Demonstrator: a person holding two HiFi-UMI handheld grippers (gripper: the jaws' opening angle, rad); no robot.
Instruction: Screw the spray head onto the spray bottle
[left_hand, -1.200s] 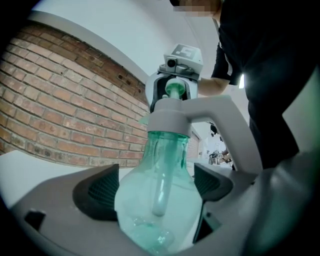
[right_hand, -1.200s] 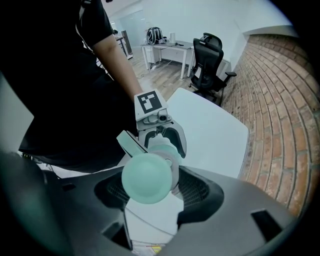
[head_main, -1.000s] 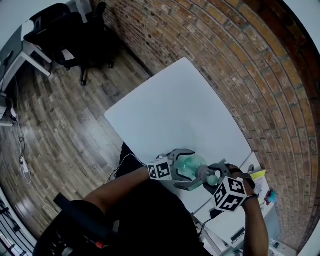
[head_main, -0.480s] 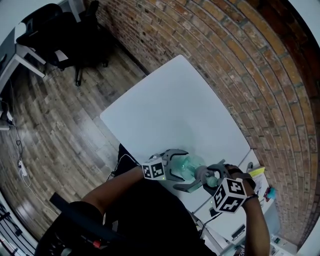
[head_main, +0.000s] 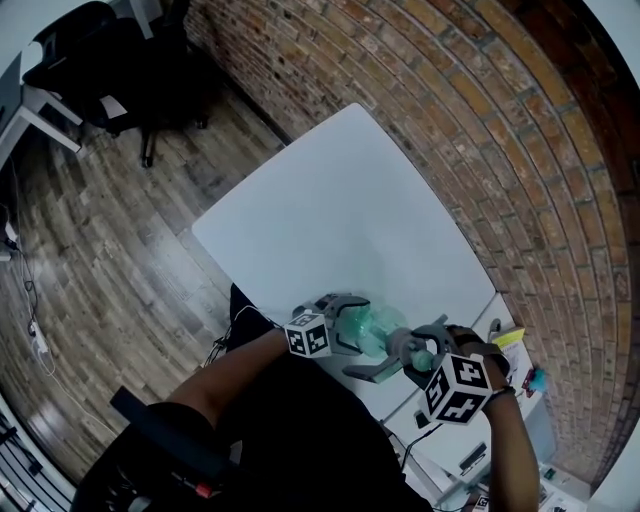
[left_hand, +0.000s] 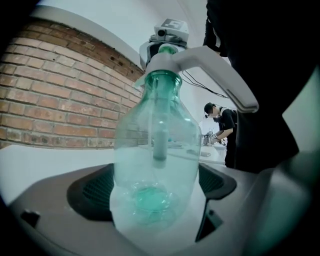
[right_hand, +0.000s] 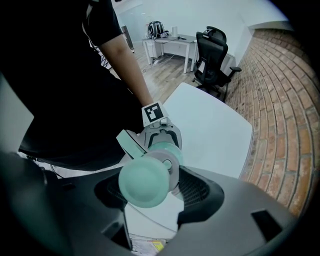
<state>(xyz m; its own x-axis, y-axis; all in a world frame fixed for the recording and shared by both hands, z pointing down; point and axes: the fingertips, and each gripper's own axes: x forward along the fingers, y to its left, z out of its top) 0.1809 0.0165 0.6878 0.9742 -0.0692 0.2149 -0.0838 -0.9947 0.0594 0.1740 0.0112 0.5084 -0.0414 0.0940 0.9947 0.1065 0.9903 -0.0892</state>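
Firmly clamped round its body by the left gripper (head_main: 358, 324), translucent green spray bottle (left_hand: 155, 150) was held at the white table's (head_main: 340, 220) near edge, right gripper (right_hand: 150, 186) closed on the spray head (right_hand: 142, 182) at its neck.

The head view looks steeply down on the white table (head_main: 340, 220) beside the brick wall (head_main: 480, 120). The left gripper view sits close against the spray bottle (left_hand: 155, 165), facing that wall. The right gripper view looks back at it from just behind the spray head (right_hand: 142, 182). All three views share the table.
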